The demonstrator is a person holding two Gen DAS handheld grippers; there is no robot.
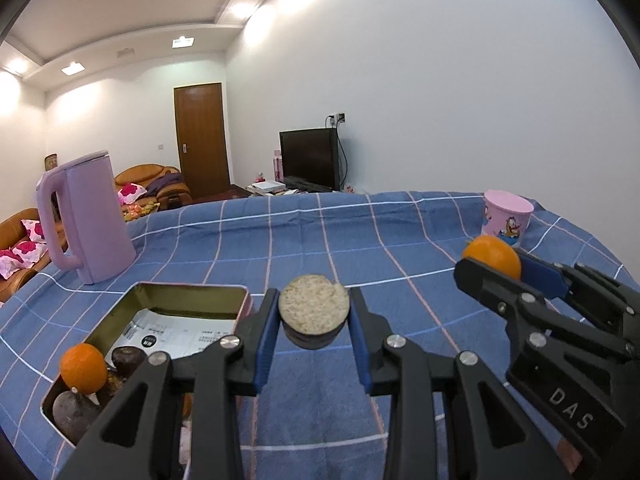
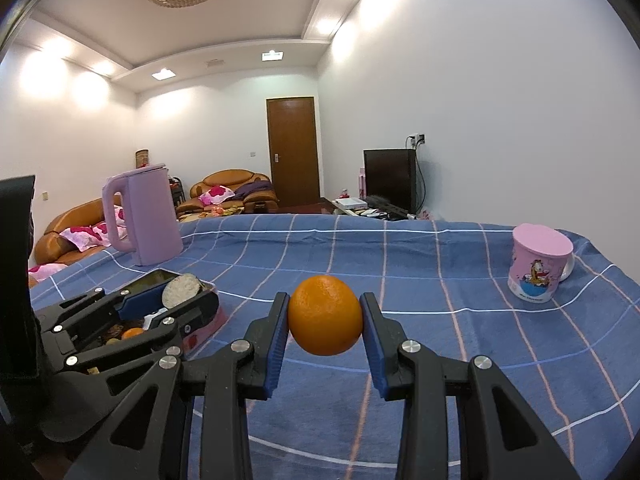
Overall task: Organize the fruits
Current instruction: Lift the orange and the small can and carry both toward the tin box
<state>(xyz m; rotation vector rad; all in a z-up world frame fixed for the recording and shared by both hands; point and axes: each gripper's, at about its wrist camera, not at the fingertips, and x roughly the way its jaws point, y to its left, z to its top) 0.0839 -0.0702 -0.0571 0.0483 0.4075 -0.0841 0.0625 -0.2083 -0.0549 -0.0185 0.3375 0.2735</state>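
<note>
My left gripper [image 1: 314,318] is shut on a dark halved fruit with a pale cut face [image 1: 313,311], held above the blue checked cloth just right of an open metal tin [image 1: 168,300]. The tin holds an orange [image 1: 83,367] and dark fruits [image 1: 127,360]. My right gripper [image 2: 325,316] is shut on an orange [image 2: 325,315], held above the cloth. In the left wrist view the right gripper [image 1: 494,266] and its orange [image 1: 492,255] show at the right. In the right wrist view the left gripper [image 2: 188,292] shows at the left over the tin.
A lilac kettle [image 1: 90,216] stands at the back left of the table. A pink cartoon mug with a lid [image 2: 538,264] stands at the back right. The blue checked cloth [image 2: 400,248] covers the table. Sofas, a door and a television lie beyond.
</note>
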